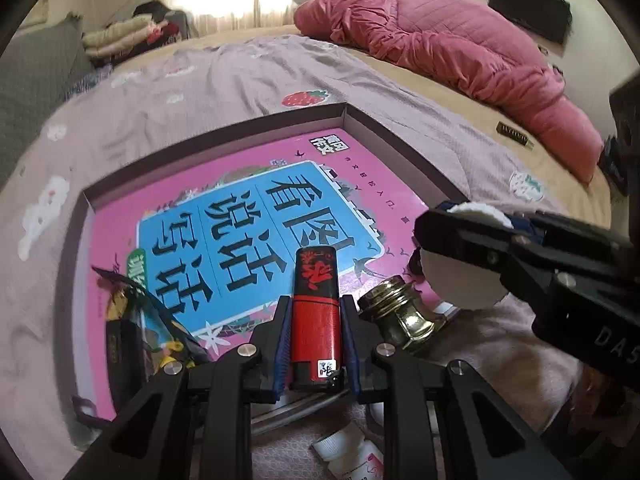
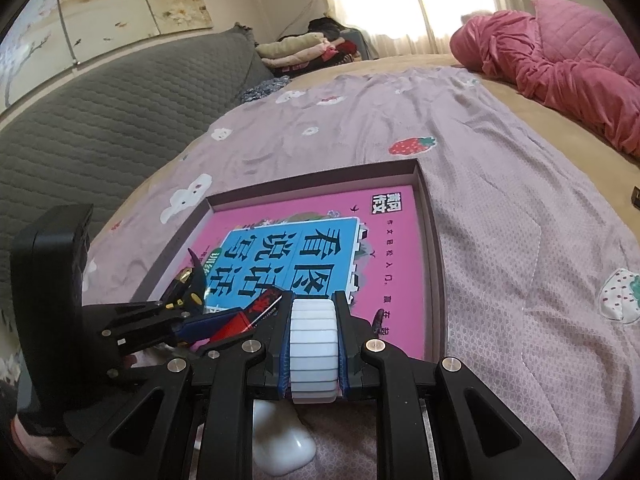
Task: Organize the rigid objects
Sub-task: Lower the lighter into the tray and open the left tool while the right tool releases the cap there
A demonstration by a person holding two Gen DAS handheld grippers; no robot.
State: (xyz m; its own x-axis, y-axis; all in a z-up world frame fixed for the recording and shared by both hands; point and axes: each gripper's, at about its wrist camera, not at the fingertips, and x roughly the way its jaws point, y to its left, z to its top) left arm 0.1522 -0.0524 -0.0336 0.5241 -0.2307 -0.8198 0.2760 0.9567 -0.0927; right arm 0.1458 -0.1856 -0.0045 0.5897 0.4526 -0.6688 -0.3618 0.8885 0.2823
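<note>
A book (image 1: 248, 216) lies in a tray (image 1: 400, 148) on the bed (image 1: 200, 80).

Red-and-black lighter (image 1: 316, 312), pink-and-blue book (image 1: 248, 216), strawberry-printed lilac sheet (image 2: 500, 240), pink quilt (image 1: 452, 52)

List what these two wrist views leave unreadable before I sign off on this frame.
- White bottle, left wrist view: cut off by the bottom edge and the left tool.
- White ridged object, right wrist view: lower part hidden by the right tool.
- Dark item, right wrist view: mostly behind the right tool.
</note>
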